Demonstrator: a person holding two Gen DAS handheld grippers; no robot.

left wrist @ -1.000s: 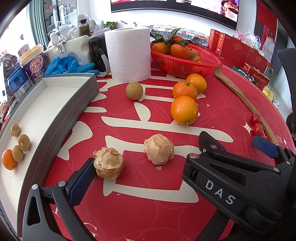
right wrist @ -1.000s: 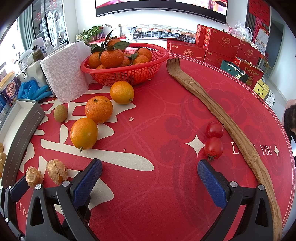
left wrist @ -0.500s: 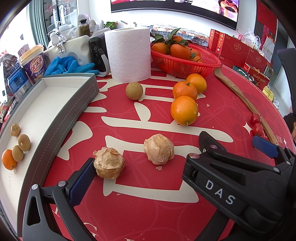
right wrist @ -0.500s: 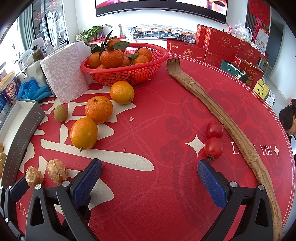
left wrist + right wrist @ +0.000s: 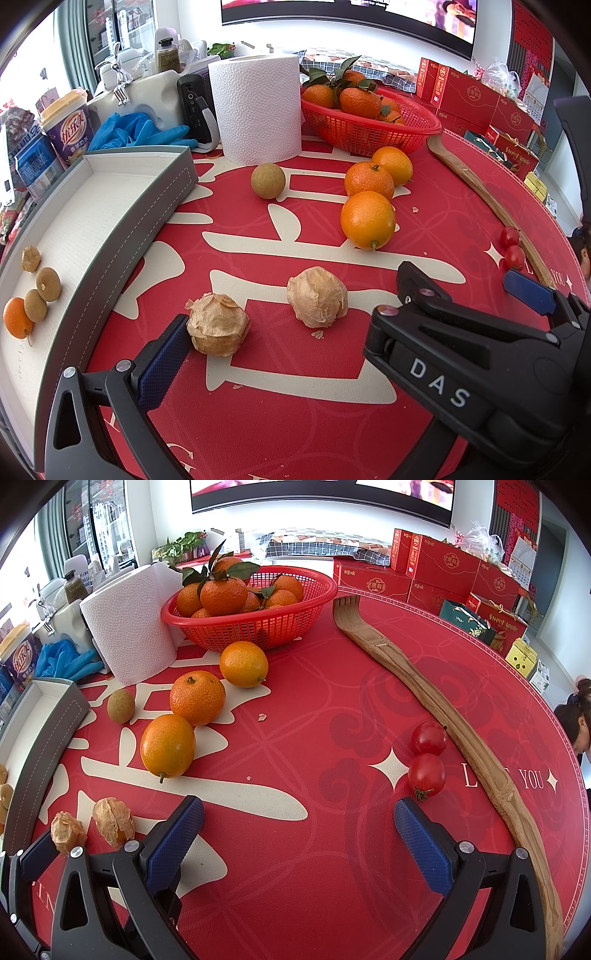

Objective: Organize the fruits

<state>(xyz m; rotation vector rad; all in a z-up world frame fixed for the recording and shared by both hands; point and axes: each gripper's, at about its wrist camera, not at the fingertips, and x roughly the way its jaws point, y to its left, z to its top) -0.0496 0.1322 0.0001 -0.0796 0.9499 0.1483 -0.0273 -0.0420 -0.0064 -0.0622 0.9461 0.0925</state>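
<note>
While both claws sit low over the red table mat:
Left claw: spread wide, holds nothing; its left finger is just beside a papery husk fruit.
Right claw: apart, empty, w/ bare mat between the fingers.
Second husk fruit: near the first, on the mat.
Oranges: three in a row before the red basket.
Tomatoes: two, touching, beside the wooden scratcher.
Tray: left edge of the table; small fruits at its near end.
</note>
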